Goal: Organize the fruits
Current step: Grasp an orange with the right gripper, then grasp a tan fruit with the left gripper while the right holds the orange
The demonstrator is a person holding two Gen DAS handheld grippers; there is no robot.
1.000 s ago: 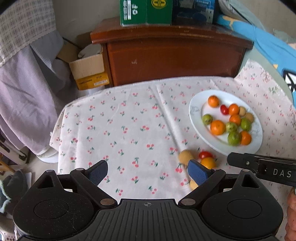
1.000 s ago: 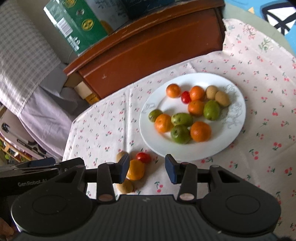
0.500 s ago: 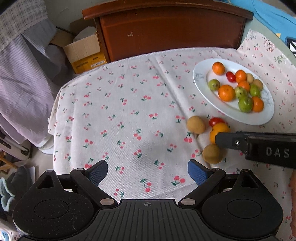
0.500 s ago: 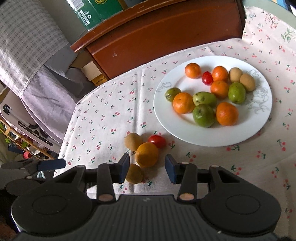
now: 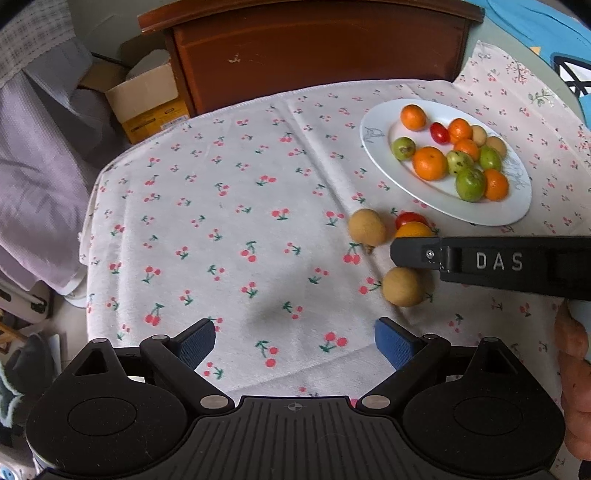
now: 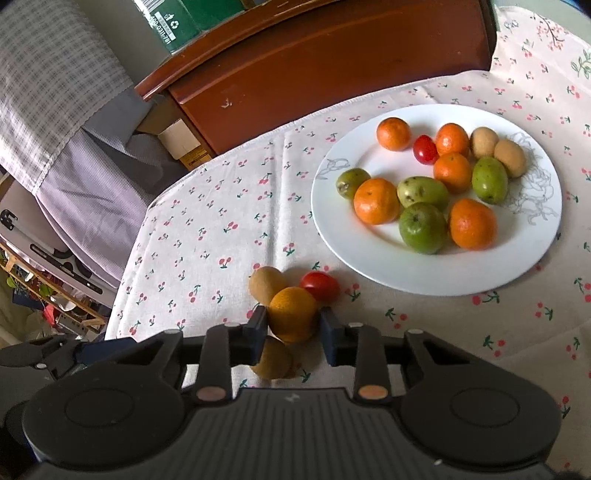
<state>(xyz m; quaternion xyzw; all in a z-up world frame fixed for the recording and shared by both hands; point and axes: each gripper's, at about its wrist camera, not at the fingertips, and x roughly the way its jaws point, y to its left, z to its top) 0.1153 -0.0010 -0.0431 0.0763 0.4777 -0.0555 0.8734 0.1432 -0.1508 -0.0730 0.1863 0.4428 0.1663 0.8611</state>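
Note:
A small orange (image 6: 293, 314) lies on the cherry-print cloth (image 5: 229, 206) among a red cherry tomato (image 6: 319, 285) and two brown round fruits (image 6: 266, 282) (image 6: 271, 358). My right gripper (image 6: 293, 328) is closing on the orange, and both pads meet its sides. In the left wrist view the right gripper's finger (image 5: 480, 262) crosses over the orange (image 5: 412, 230). A white plate (image 6: 424, 284) further back holds several oranges, green fruits, brown fruits and one tomato. My left gripper (image 5: 295, 343) hangs open above bare cloth with nothing between its fingers.
A brown wooden cabinet (image 5: 314, 48) stands behind the table, with a green carton (image 6: 173, 18) on top. A cardboard box (image 5: 147, 99) and hanging clothes (image 5: 33, 166) fill the left side. A person's hand (image 5: 572, 387) shows at the right edge.
My right gripper has come down and forward around the orange, and its jaws have narrowed onto it. The left gripper has sunk and tipped toward the cloth.

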